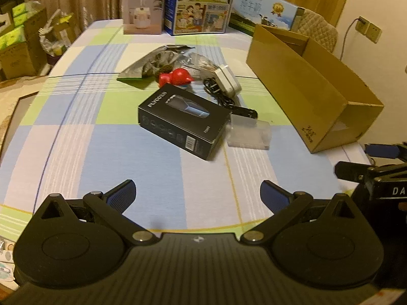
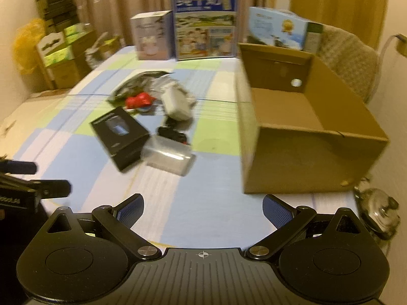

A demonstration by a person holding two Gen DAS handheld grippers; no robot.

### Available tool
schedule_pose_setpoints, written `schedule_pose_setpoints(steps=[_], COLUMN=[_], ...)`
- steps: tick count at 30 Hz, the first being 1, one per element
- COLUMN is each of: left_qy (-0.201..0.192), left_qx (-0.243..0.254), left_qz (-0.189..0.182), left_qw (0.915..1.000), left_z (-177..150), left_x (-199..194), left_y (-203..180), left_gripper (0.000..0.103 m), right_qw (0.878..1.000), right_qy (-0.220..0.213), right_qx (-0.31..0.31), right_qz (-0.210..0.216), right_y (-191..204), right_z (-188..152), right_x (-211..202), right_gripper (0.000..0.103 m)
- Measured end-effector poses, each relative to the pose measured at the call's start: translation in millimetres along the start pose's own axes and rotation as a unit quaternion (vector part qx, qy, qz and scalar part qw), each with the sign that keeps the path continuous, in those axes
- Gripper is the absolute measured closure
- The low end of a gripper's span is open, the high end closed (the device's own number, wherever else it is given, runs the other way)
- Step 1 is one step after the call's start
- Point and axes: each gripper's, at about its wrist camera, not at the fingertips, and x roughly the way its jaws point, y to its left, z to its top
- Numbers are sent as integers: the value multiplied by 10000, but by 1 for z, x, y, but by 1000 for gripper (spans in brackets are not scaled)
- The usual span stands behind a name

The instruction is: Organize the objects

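A black product box (image 1: 183,120) (image 2: 119,133) lies in the middle of the checked tablecloth. Beside it is a clear plastic case (image 1: 249,133) (image 2: 169,156). Behind them sit a red toy (image 1: 175,76) (image 2: 137,100), a white charger (image 1: 227,81) (image 2: 176,101) with a black cable (image 1: 218,94), and a silver foil bag (image 1: 155,62) (image 2: 138,82). An empty brown cardboard box (image 1: 313,94) (image 2: 305,127) stands to the right. My left gripper (image 1: 197,194) and right gripper (image 2: 203,207) are both open, hovering over the near part of the table, holding nothing.
Three printed cartons (image 1: 201,2) (image 2: 204,23) stand along the table's far edge. Stacked boxes (image 1: 17,38) (image 2: 61,53) fill the floor at left. A padded chair (image 2: 348,58) stands behind the cardboard box. A shiny metal object (image 2: 379,211) sits at the right table edge.
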Motion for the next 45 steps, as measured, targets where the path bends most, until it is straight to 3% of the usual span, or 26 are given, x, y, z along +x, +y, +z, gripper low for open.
schedule_pose_setpoints(steps=[9,13,16,19,23,31,36,45], left_qy=[77,193,327,348,247,386,618,940], left_qx=[966,1671,2257,3127,4215,5318,5742,6187], left_qz=[-126,-214,-364,-567,-908,-1503,-1716,-1988], left_qw=[9952,9855,9730,9475,9020,8325,7982,7543], left_z=[35,52,61,65,72,90,98,107], left_x=[-1,13,31,48,68,107,125,153], left_y=[12,19,23,22,21,12,7,-1], left_gripper=[1,1,1,1,1,1,1,1], right_qw=[9944,9881,9811,9726,9626,9408,9234,9077], right_qy=[-37,78,206,317,457,825,961,1123], right_qx=[-808,-1265,-1630,-1982,-2344,-2906,-3300,-3640], right_qz=[686,866,1020,1168,1278,1538,1710,1761], right_y=[11,18,24,29,31,29,34,44], right_z=[19,27,32,37,45,55,59,68], right_x=[18,36,51,68,91,137,162,192], right_gripper=[5,10,15,17,20,28,30,30])
